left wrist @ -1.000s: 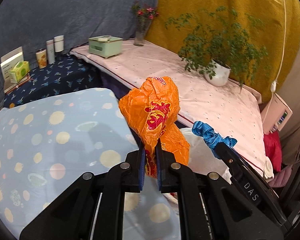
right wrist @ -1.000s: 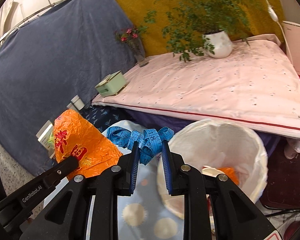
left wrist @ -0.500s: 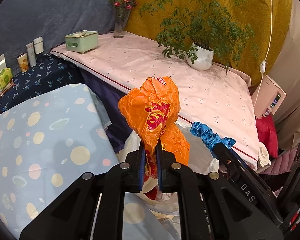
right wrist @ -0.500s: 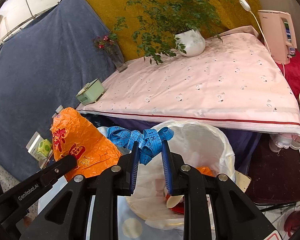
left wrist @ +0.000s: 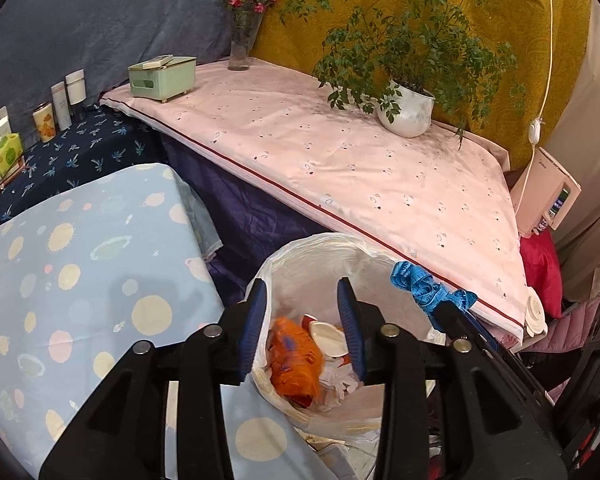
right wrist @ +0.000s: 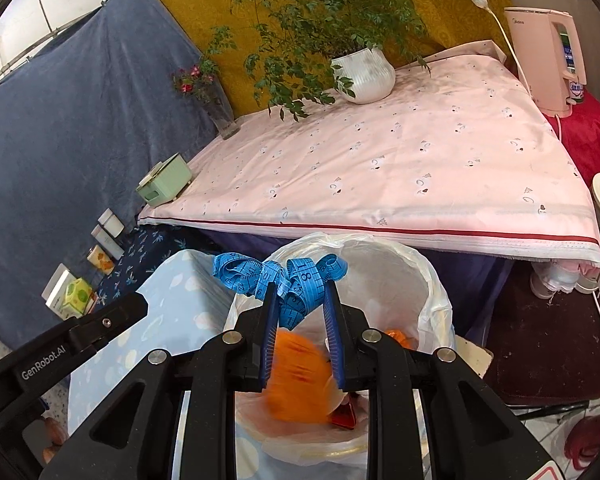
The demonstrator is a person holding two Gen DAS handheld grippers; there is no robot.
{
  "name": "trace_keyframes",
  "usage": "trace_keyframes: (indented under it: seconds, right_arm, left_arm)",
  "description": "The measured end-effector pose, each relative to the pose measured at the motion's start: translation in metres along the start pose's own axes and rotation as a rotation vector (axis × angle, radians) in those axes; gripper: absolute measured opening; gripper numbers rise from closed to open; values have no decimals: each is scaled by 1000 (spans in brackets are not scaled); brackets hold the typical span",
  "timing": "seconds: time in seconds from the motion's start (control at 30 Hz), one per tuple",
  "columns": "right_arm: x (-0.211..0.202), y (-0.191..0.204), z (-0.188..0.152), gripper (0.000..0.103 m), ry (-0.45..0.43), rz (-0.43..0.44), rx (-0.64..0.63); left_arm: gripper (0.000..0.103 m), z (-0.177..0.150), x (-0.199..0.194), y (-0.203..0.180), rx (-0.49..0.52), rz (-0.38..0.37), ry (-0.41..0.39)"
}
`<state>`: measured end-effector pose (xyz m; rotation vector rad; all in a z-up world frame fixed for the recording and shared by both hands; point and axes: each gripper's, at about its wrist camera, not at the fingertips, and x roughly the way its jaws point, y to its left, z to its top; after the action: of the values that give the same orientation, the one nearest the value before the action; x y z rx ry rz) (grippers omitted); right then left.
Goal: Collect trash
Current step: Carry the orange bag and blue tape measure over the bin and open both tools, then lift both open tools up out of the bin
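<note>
- Where half a second ago the left claw [left wrist: 302, 312] pinched the orange wrapper [left wrist: 296, 364], its jaws now stand wide apart with nothing between them — the wrapper lies down inside the trash bin [left wrist: 300, 252] among white scraps.
- In the right wrist view the same wrapper [right wrist: 298, 376] shows as a blurred orange patch inside the bin [right wrist: 432, 280], below the claw.
- The right claw [right wrist: 298, 300] is unchanged from the earlier frame: jaws partly closed, gripping the bunched blue tape measure [right wrist: 284, 276], which sits above the bin's near rim; the tape [left wrist: 424, 284] also shows in the left view, over the bin's right edge.
- Both claws hang over the bin mouth, the left one's arm [right wrist: 80, 332] just beside the right claw.
- The bin, lined with a white bag, stands between the corner of the blue spotted desk [left wrist: 80, 264] and the red-trimmed edge of the pink-covered desk [left wrist: 340, 152] — close to both.
- The pink surface is mostly bare cloth; a potted plant [left wrist: 406, 108], a vase of flowers [left wrist: 242, 40] and a green box [left wrist: 162, 78] stand along its far side.
- A pink appliance [right wrist: 548, 60] stands at the pink desk's far right corner.
</note>
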<state>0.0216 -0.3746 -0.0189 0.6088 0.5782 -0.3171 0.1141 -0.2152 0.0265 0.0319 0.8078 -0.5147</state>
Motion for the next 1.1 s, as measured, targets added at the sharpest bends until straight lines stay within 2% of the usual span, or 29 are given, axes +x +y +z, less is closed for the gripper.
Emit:
trace_keyframes:
  seconds: [0.33, 0.57, 1.1]
  right_arm:
    - [13, 9, -4, 25, 28, -3, -14]
    - [16, 21, -8, 34, 41, -18, -56]
    - [-2, 51, -28, 35, 88, -127, -245]
  left_arm:
    - [51, -2, 1, 12, -16, 24, -2]
    - [51, -5, -1, 20, -18, 34, -5]
    - [53, -27, -15, 47, -23, 94, -8]
